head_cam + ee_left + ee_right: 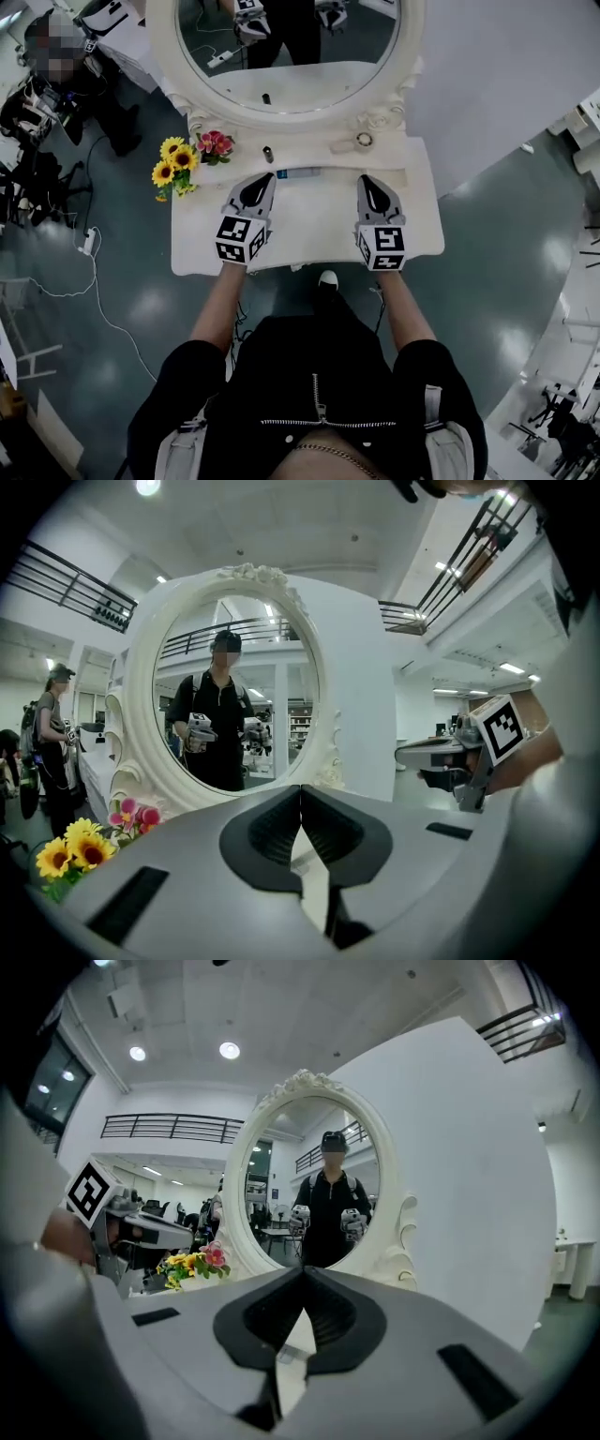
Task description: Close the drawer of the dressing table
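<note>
The white dressing table (309,230) stands in front of me under its oval mirror (286,89). A shadowed seam runs across the white surface behind the grippers. I cannot tell the drawer apart from the tabletop. My left gripper (265,176) hovers over the left half of the surface and points toward the mirror, shut with nothing between the jaws. My right gripper (366,178) is level with it over the right half, also shut and empty. The left gripper (300,787) and right gripper (304,1269) views show the jaw tips meeting, with the mirror frame (131,714) ahead.
Sunflowers (173,164) and pink flowers (216,143) sit at the table's back left corner. A small dark bottle (268,154), a bluish tube (298,172) and a round item (364,140) lie near the mirror base. A person (66,89) stands far left. A cable and power strip (87,241) lie on the floor.
</note>
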`<state>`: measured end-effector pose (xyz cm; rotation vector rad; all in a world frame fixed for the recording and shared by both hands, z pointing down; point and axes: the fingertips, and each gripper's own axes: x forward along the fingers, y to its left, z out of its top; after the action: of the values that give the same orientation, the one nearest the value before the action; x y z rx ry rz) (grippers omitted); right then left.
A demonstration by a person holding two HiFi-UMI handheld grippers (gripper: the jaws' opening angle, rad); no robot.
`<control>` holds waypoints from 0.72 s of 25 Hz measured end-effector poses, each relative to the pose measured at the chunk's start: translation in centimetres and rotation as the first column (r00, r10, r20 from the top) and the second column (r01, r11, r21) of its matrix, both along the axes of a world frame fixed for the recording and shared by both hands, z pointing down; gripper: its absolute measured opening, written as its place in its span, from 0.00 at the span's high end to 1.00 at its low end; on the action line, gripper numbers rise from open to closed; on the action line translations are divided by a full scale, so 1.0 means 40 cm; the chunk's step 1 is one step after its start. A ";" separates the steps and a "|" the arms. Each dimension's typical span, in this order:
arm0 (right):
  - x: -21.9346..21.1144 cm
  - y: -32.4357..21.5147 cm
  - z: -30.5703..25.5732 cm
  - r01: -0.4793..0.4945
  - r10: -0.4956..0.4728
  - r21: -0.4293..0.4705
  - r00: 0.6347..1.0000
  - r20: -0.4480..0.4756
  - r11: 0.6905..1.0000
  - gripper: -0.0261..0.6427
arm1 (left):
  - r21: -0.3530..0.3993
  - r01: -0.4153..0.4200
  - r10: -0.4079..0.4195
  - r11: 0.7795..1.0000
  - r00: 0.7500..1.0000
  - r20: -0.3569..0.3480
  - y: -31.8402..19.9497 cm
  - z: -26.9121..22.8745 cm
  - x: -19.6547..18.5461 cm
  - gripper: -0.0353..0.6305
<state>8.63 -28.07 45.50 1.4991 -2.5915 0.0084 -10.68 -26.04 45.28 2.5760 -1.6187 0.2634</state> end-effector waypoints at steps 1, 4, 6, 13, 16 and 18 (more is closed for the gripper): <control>0.006 -0.023 -0.002 0.019 -0.019 0.006 1.000 -0.012 1.000 0.95 | 0.005 0.010 -0.010 1.000 1.000 -0.001 -0.018 -0.002 0.013 0.91; 0.019 -0.090 -0.014 0.055 -0.055 0.016 0.998 -0.015 0.998 0.95 | 0.018 0.039 -0.039 0.999 0.999 -0.004 -0.064 -0.011 0.039 0.91; 0.023 -0.125 -0.021 0.063 -0.063 0.019 0.998 -0.009 0.998 0.95 | 0.019 0.053 -0.053 0.998 0.999 -0.006 -0.089 -0.015 0.044 0.91; 0.024 -0.182 -0.019 0.073 -0.072 0.019 0.997 -0.021 0.997 0.95 | 0.017 0.060 -0.060 0.998 0.998 -0.013 -0.157 -0.023 0.038 0.91; 0.035 -0.195 -0.012 0.063 -0.063 0.009 0.998 -0.011 0.998 0.95 | 0.013 0.050 -0.050 0.999 0.999 -0.019 -0.179 -0.018 0.043 0.91; 0.044 -0.197 -0.004 0.053 -0.053 0.001 0.999 -0.004 0.999 0.95 | 0.006 0.038 -0.038 0.999 0.999 -0.019 -0.184 -0.008 0.048 0.91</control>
<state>10.38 -35.95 45.35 1.4289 -2.6278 -0.0021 -8.75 -33.41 44.95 2.5413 -1.6630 0.2304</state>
